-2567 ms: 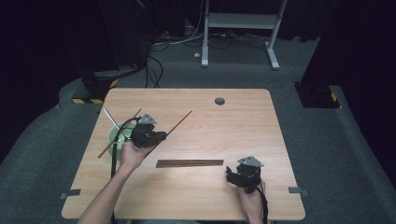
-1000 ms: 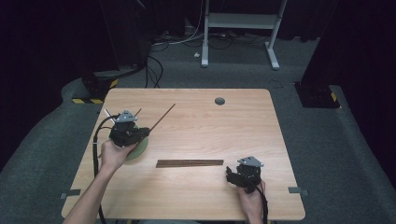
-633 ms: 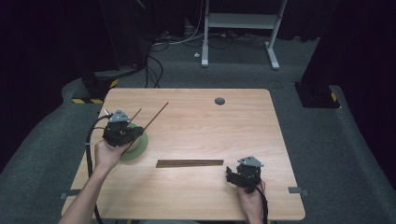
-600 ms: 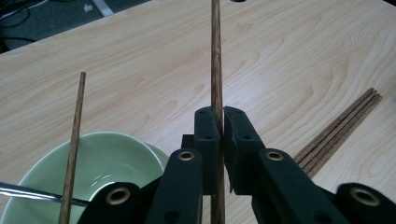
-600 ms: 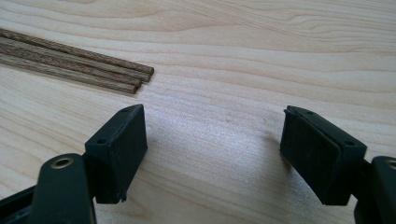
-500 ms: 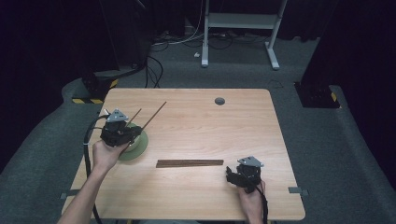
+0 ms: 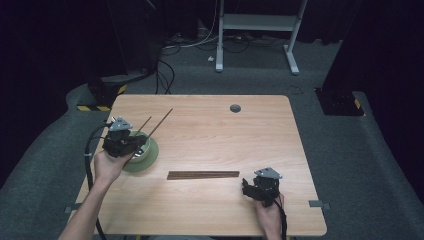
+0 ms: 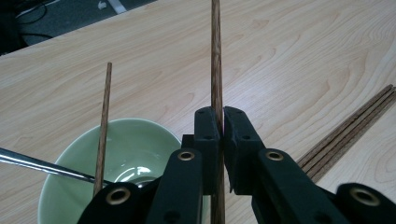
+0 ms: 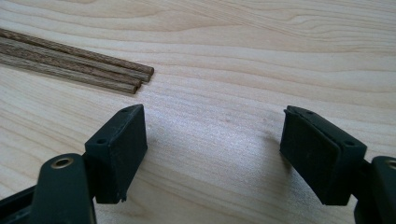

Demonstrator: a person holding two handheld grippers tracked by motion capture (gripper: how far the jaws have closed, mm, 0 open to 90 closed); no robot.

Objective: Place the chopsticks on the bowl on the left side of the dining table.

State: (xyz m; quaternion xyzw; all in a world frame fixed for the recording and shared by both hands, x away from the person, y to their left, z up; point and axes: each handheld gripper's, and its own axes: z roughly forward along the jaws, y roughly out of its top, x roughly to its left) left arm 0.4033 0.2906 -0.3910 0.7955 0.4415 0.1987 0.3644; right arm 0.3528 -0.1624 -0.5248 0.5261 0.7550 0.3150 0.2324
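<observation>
Room: dark, with grey carpet around a light wooden worktop (image 7: 210, 135); cables and a white frame stand beyond its far edge.
Left gripper (image 7: 131, 146): at the worktop's left side, over the green bowl (image 7: 150, 155) — its fingers (image 8: 208, 135) are pressed together on one wooden chopstick (image 8: 216, 56), which runs up between them and slants toward the far side.
Green bowl: pale glaze inside; a second chopstick (image 8: 103, 126) and a metal utensil handle (image 8: 42, 165) lean in it, just beside the held chopstick.
Chopstick bundle (image 7: 203, 175): lying flat near the middle of the worktop, between the two grippers and apart from both.
Right gripper (image 7: 252, 187): low at the near right — fingers (image 9: 119, 149) spread wide over bare wood, nothing between them, the bundle's ends just ahead.
</observation>
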